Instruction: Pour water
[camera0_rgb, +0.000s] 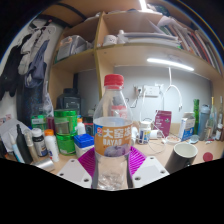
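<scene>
Right ahead in the gripper view, a clear water bottle (113, 135) with a red cap and a blue-and-red label stands upright between the two fingers, and the gripper (112, 172) appears clenched on it, both pink pads (84, 158) pressing its sides. Beyond it lies a cluttered desk (205, 152) with a green canister (66, 131) to one side, a dark mug (182, 155) to the other, and shelves (130, 45) above.

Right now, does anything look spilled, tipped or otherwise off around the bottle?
Nothing stands out. The water bottle stands upright between the hand-held gripper fingers, its red cap still on. The cup beside it is upright; no spill shows on the cluttered desk.
</scene>
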